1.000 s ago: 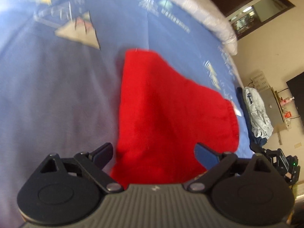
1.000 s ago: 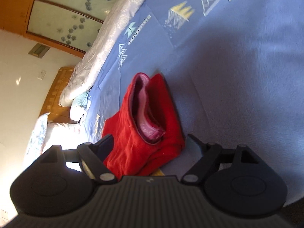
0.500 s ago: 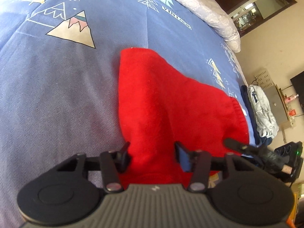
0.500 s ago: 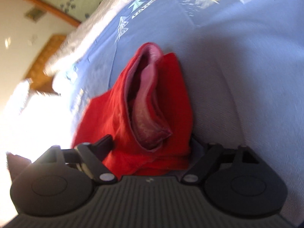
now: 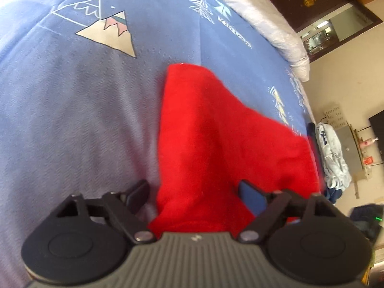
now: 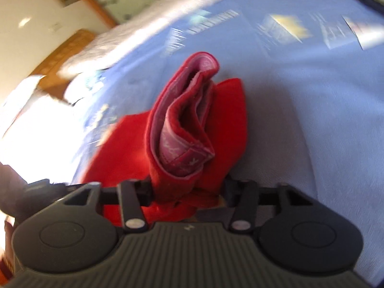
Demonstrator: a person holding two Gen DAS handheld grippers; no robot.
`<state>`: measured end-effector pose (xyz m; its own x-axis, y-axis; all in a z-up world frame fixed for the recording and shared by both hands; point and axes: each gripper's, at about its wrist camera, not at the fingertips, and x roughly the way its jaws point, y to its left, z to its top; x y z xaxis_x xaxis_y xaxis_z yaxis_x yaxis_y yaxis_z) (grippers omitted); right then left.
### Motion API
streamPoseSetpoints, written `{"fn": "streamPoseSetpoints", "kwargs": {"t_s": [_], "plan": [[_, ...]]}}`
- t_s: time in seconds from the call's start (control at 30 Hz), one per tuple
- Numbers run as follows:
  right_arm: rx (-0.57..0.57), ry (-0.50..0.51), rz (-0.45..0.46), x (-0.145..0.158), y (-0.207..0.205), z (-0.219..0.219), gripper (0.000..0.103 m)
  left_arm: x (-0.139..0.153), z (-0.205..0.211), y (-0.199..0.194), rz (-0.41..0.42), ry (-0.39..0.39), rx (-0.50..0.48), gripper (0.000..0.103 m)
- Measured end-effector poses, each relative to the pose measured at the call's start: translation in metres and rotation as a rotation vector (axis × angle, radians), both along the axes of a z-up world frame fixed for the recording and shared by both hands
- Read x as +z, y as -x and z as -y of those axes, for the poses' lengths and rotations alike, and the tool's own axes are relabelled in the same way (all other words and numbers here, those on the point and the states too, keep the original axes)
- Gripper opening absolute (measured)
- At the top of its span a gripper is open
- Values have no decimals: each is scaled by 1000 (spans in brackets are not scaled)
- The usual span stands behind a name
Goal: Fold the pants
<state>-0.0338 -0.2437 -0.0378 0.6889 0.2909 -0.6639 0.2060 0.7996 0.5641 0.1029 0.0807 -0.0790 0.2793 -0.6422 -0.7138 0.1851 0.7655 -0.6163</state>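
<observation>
The pants (image 5: 216, 144) lay on the bedspread (image 5: 72, 120), their waistband (image 6: 187, 124) end toward the right gripper (image 6: 187, 192), with the pillow (image 5: 264, 19) beyond at the bed's edge.

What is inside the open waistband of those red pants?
Inside the red pants, a pink lining with a faint printed pattern shows; deeper down it is dark and hidden by folds.

A bed (image 5: 72, 132) carried everything, covered by a blue bedspread (image 6: 324, 120) printed with mountains and trees. Red pants (image 5: 216, 144) lay folded directly on it (pink waistband (image 6: 184, 141) gaping open), with a white quilt (image 5: 271, 26) along the far edge.
</observation>
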Motion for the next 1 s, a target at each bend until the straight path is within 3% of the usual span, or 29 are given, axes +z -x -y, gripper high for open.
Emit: {"fn": "streamPoseSetpoints", "kwargs": {"t_s": [0.03,0.07,0.1,0.17,0.3,0.5,0.63,0.73,0.8,0.83,0.87,0.9,0.93,0.97,1.0], "plan": [[-28,-59,-22,-10,-1,7,70,1,2,-2,1,8,-15,44],[-51,-101,-11,-13,0,12,63,3,2,-5,-7,17,-22,41],[-39,-118,-28,-10,-6,13,49,6,1,-8,-8,30,-22,37],[5,-107,-15,4,-18,9,44,21,-5,-18,17,90,-30,28],[88,-43,138,60,-54,-3,42,67,-18,-47,132,155,2,27],[155,60,362,137,-137,-22,41,142,-40,-94,398,166,87,27],[203,65,515,165,-201,-36,41,178,-53,-132,545,147,148,27],[226,57,598,161,-249,-46,42,183,-56,-163,614,95,201,29],[212,47,588,140,-277,-43,46,168,-56,-186,604,61,250,34],[189,48,558,126,-288,-44,50,152,-55,-201,576,20,287,46],[156,58,503,108,-301,-48,61,134,-51,-216,519,-66,331,64],[119,88,423,86,-316,-53,69,112,-49,-230,437,-165,371,62],[83,142,328,63,-327,-58,69,89,-48,-241,344,-231,393,45],[62,202,242,40,-334,-62,66,66,-52,-244,241,-256,416,30],[53,253,162,19,-336,-66,60,49,-57,-239,175,-228,432,29]]}}
